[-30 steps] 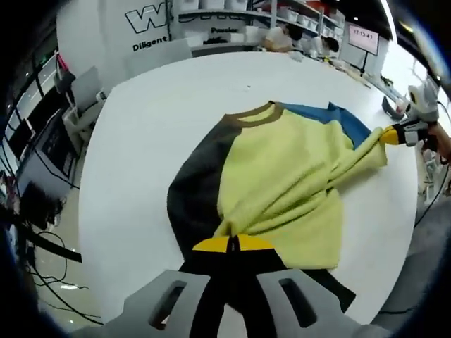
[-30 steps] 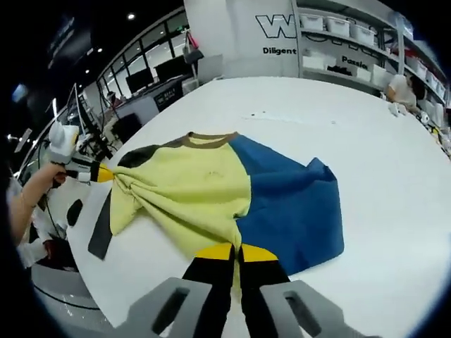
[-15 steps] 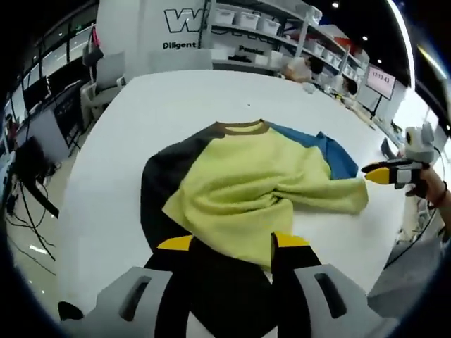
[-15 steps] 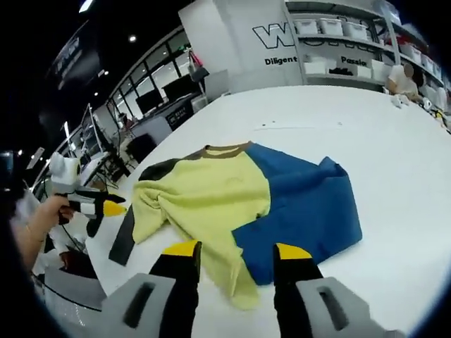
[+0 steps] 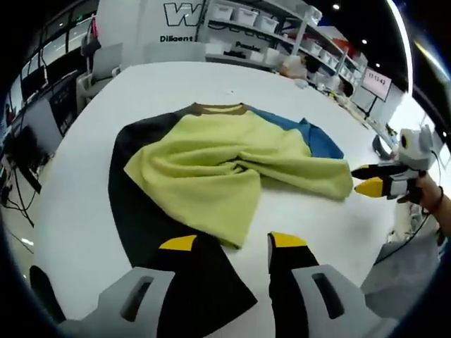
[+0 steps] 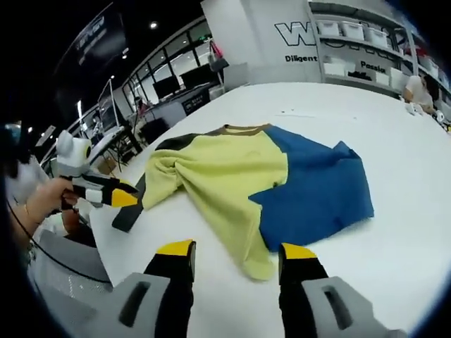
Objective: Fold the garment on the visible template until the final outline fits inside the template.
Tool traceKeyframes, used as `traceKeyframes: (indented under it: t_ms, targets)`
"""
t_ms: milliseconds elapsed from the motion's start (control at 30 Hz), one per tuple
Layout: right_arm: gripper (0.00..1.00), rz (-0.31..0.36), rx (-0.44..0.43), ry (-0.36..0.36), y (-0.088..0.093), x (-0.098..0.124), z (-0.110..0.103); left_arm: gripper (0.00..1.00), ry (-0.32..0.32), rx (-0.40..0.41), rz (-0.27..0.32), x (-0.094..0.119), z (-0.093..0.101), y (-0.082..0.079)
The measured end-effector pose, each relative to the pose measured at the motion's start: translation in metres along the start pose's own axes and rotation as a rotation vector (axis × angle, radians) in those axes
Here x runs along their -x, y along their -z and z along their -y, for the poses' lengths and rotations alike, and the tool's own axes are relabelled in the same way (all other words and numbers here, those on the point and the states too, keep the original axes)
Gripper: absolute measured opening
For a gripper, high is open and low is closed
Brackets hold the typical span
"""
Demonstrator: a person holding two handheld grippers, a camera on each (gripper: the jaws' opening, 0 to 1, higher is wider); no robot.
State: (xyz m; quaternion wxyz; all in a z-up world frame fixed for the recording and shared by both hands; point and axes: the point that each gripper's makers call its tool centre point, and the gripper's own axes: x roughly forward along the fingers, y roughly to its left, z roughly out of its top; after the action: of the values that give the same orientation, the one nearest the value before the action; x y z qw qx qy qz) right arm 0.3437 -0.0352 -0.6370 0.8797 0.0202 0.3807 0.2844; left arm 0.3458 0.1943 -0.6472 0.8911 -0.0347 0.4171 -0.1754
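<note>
White table (image 5: 296, 225) carries the shirt (image 5: 211, 169), yellow front rumpled, blue side by the right gripper (image 6: 236, 255), black side by the left gripper (image 5: 232, 243). Both grippers spread wide, holding nothing, off the cloth.

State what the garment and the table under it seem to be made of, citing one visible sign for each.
Garment: soft matte knit, probably cotton jersey or fleece; it bunches into rounded folds. Table: smooth white hard surface, perhaps laminate; flat, seamless, faintly glossy.
</note>
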Motion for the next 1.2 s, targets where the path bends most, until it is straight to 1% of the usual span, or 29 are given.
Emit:
traceKeyframes:
  t_ms: [67,133,167,233,367,467,533,567,600,700,767,800,933,967,1033,1067,1200]
  targets:
    - [0.41,-0.010,0.019,0.003,0.006,-0.004,0.000,0.37,0.001,0.008,0.003,-0.003,0.003,0.001]
    - [0.36,-0.020,0.040,0.010,0.013,-0.009,0.000,0.34,0.004,0.013,0.005,-0.008,0.005,0.002]
    - [0.33,-0.036,0.050,0.010,0.018,-0.012,0.000,0.33,0.002,0.020,0.009,-0.012,0.005,0.002]
    - [0.28,-0.039,0.070,0.018,0.022,-0.014,0.000,0.31,-0.003,0.024,0.008,-0.014,0.006,0.003]
    - [0.21,-0.047,0.102,0.031,0.025,-0.017,0.002,0.28,-0.002,0.018,-0.005,-0.019,0.008,0.006]
    - [0.12,-0.050,0.120,0.039,0.025,-0.018,0.005,0.22,-0.022,0.004,-0.001,-0.020,0.004,0.005]
    - [0.05,-0.050,0.135,0.038,0.025,-0.019,0.005,0.14,-0.033,-0.003,-0.009,-0.021,0.001,0.006]
    - [0.00,-0.051,0.139,0.038,0.025,-0.019,0.005,0.08,-0.042,-0.006,-0.013,-0.022,-0.001,0.007]
    - [0.00,-0.050,0.142,0.037,0.025,-0.019,0.005,0.05,-0.049,-0.010,-0.017,-0.022,-0.002,0.008]
    - [0.00,-0.047,0.149,0.031,0.022,-0.017,0.002,0.00,-0.041,0.007,-0.010,-0.021,0.000,0.006]
    - [0.00,-0.042,0.160,0.018,0.018,-0.012,-0.002,0.00,-0.027,0.002,-0.002,-0.017,0.004,0.003]
    - [0.00,-0.033,0.160,0.012,0.014,-0.009,-0.004,0.00,-0.021,-0.015,0.003,-0.013,0.006,0.001]
    - [0.00,-0.012,0.161,-0.025,0.005,0.001,-0.011,0.00,-0.006,-0.026,0.011,-0.004,0.007,-0.002]
    - [0.00,-0.003,0.160,-0.037,0.002,0.005,-0.013,0.00,-0.005,-0.025,0.020,0.000,0.006,-0.005]
    - [0.00,-0.006,0.161,-0.049,-0.002,0.012,-0.016,0.00,0.011,-0.027,0.025,0.009,0.008,-0.009]
    - [0.00,0.006,0.175,-0.049,-0.007,0.017,-0.017,0.00,0.012,-0.039,0.037,0.016,0.009,-0.013]
    - [0.00,0.025,0.182,-0.064,-0.018,0.032,-0.022,0.00,0.015,-0.084,0.050,0.035,0.007,-0.022]
